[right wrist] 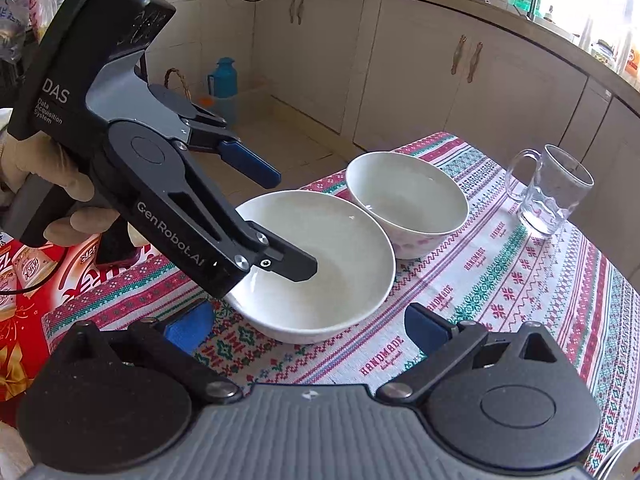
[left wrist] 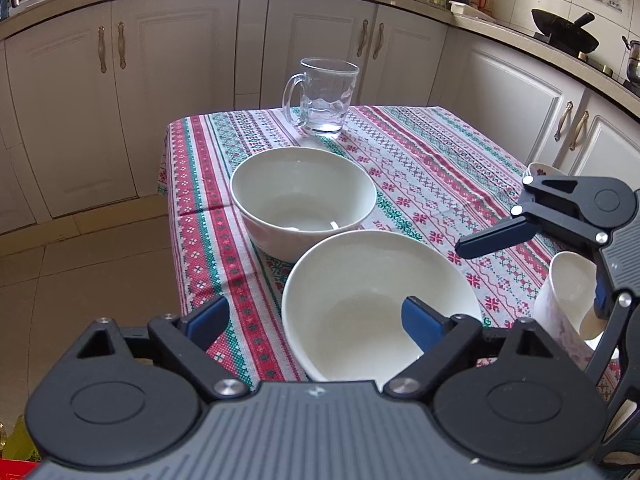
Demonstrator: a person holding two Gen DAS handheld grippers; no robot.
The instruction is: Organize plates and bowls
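The near bowl (left wrist: 376,300), white and empty, rests on the patterned tablecloth (left wrist: 432,184) close to the table's front edge; a second white bowl (left wrist: 304,204) stands just behind it, their rims almost touching, and a clear glass mug (left wrist: 324,96) stands further back from the near bowl, upright, handle to the left in the left wrist view. The left gripper (left wrist: 316,316) is spread wide: one blue-padded finger reaches down inside the near bowl, over its inner wall, while the other hangs outside the rim above the cloth, so the bowl's wall lies between the two; whether either pad touches the porcelain cannot be told. The right wrist view shows the same thing from the side, the left gripper (right wrist: 294,224) with its lower finger dipped into the near bowl (right wrist: 320,264) and its upper blue finger held clear above the rim, a gloved hand (right wrist: 52,188) gripping its handle. The right gripper (right wrist: 308,328) is likewise spread wide and holds nothing, its fingers hovering above the cloth just in front of the near bowl. To the right of the near bowl, a white cup (left wrist: 568,300) stands beside the right gripper (left wrist: 536,264).
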